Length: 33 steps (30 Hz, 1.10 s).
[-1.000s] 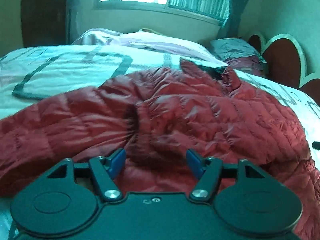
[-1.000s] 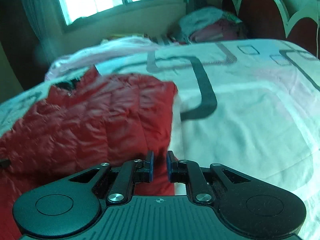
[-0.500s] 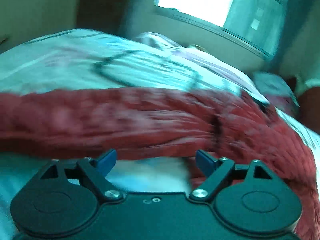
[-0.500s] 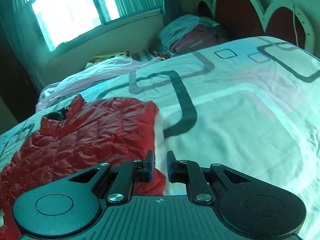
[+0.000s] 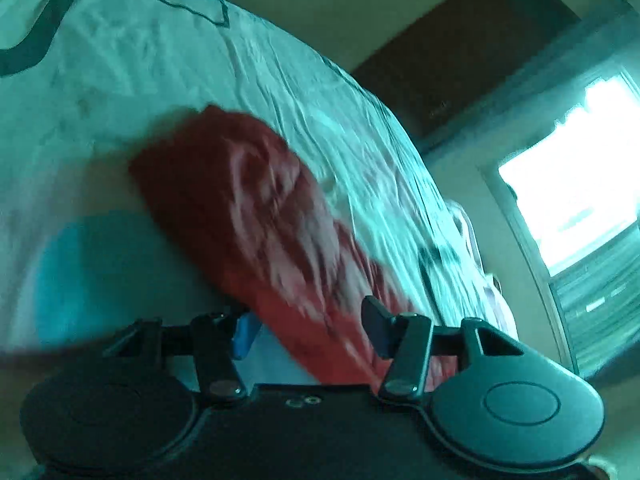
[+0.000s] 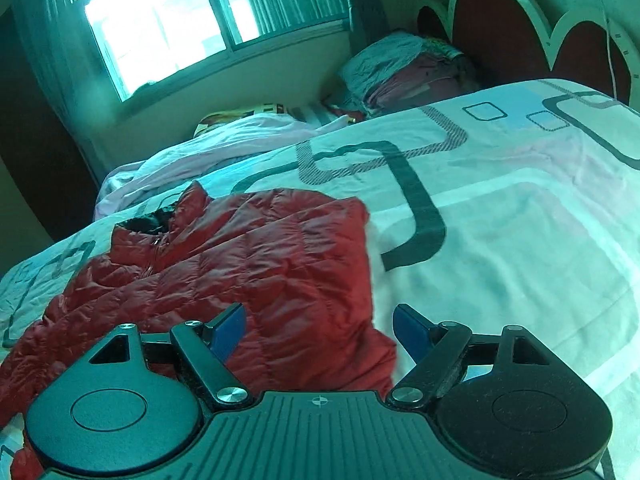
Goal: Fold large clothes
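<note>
1. The right gripper [image 6: 318, 330] has its jaws opening, spread above the red puffer jacket's [image 6: 256, 264] folded edge with nothing clamped.
2. The left gripper [image 5: 310, 330] has its jaws closing around a blurred jacket sleeve [image 5: 256, 216]; contact cannot be told.
3. The jacket lies on the patterned bedspread [image 6: 520, 220], below the window [image 6: 160, 20].

The left tool [image 5: 310, 330] is rolled well over to one side, its view blurred. Its jaws are closing, with a gap between the blue pads [image 5: 245, 334] and red fabric lying in that gap. The right tool [image 6: 318, 330] sits level and angled downward. Its jaws are opening, blue pads [image 6: 229, 330] set wide apart, gripping nothing.
</note>
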Available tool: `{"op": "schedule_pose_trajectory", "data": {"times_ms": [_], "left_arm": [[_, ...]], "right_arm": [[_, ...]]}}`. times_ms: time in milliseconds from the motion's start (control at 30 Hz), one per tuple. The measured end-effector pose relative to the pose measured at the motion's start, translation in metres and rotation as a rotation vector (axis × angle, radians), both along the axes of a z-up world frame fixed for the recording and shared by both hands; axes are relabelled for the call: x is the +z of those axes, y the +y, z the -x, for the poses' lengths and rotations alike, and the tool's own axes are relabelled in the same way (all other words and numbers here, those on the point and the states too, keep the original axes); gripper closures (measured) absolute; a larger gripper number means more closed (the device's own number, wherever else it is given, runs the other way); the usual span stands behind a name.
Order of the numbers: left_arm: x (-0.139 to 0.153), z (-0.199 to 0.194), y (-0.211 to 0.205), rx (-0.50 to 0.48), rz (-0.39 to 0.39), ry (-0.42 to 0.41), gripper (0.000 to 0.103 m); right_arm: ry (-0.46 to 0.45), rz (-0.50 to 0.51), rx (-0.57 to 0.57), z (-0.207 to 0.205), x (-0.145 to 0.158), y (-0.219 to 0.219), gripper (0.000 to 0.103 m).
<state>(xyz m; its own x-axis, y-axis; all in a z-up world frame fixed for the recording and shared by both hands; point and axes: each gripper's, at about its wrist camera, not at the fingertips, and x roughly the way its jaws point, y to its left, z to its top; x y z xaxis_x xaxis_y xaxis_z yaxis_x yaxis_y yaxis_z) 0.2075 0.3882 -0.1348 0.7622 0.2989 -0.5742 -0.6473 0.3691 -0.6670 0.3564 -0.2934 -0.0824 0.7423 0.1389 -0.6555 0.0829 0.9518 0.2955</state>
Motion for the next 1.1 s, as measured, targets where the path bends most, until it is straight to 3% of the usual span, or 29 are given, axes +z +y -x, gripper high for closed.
{"op": "schedule_pose_trajectory", "data": {"times_ms": [33,67,100,233,367,500,667,833,1033,1100], "left_arm": [[0.003,-0.006,0.004,-0.013,-0.007,-0.014,0.08],[0.007,-0.012,0.006,-0.042,-0.03,-0.033,0.094],[0.017,-0.021,0.002,-0.075,-0.082,-0.042,0.096],[0.061,-0.063,-0.043,-0.254,-0.259,-0.108,0.096],[0.087,-0.117,-0.135,-0.562,-0.381,-0.135,0.097],[0.091,-0.167,-0.24,-0.832,-0.482,-0.104,0.097],[0.078,-0.208,-0.356,-1.109,-0.548,-0.04,0.097],[0.049,-0.219,-0.431,-1.264,-0.56,0.0,0.097],[0.033,-0.209,-0.471,-1.326,-0.545,-0.001,0.097],[0.033,-0.202,-0.471,-1.348,-0.547,0.006,0.09]], "right_arm": [[-0.001,0.003,0.003,-0.001,0.001,0.002,0.022],[-0.001,0.005,0.005,-0.002,0.002,0.003,0.022],[-0.001,0.01,0.005,-0.002,0.002,0.005,0.022],[-0.001,0.008,0.007,-0.004,0.003,0.006,0.022],[0.001,-0.023,-0.007,-0.005,0.002,0.005,0.022],[-0.012,-0.063,-0.018,-0.002,0.004,0.005,0.022],[-0.025,-0.113,-0.044,0.005,0.01,-0.005,0.022],[-0.03,-0.153,-0.078,0.015,0.014,-0.026,0.022],[-0.032,-0.199,-0.101,0.025,0.016,-0.048,0.022],[-0.034,-0.211,-0.107,0.027,0.016,-0.053,0.022]]}}
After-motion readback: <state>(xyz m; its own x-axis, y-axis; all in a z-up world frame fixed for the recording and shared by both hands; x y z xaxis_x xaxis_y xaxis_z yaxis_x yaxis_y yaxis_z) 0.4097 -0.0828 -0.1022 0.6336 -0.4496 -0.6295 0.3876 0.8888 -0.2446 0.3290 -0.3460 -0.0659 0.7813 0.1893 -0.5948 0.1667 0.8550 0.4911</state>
